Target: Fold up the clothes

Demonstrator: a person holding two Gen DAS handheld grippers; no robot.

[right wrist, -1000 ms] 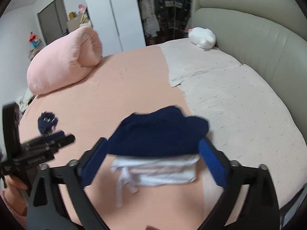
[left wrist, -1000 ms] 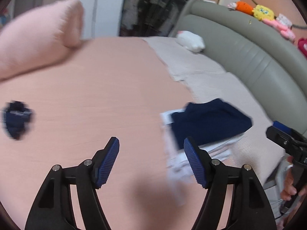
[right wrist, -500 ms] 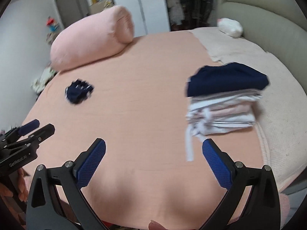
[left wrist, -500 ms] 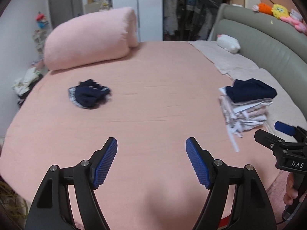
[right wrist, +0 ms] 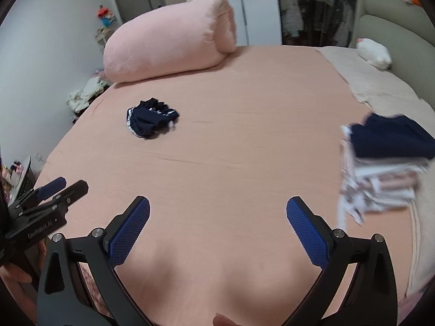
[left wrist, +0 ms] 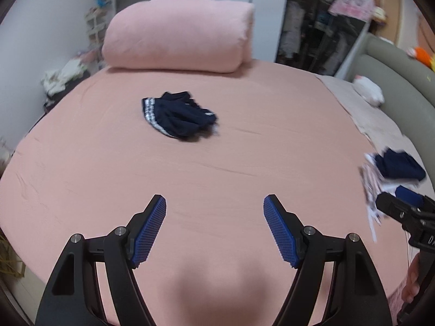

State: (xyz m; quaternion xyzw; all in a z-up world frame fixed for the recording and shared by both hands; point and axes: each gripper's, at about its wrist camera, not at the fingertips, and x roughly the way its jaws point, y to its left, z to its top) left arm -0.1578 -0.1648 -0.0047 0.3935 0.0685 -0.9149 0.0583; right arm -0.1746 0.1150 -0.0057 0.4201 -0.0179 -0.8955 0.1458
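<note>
A crumpled navy garment with white stripes point(left wrist: 178, 116) lies unfolded on the pink bed, ahead of both grippers; it also shows in the right wrist view point(right wrist: 149, 122). A stack of folded clothes topped by a navy piece point(right wrist: 386, 163) sits at the bed's right side, also at the right edge of the left wrist view point(left wrist: 391, 174). My left gripper point(left wrist: 214, 231) is open and empty over the near part of the bed. My right gripper point(right wrist: 217, 233) is open and empty, left of the stack.
A big rolled pink duvet point(left wrist: 179, 32) lies at the bed's far side. A beige blanket point(right wrist: 380, 87) and a white plush point(right wrist: 375, 53) lie by the grey headboard point(right wrist: 397, 27). Loose clothes point(right wrist: 84, 95) lie off the bed's left edge.
Both grippers have swung left, away from the folded stack, and now face the crumpled navy garment. Both stayed open and empty.
</note>
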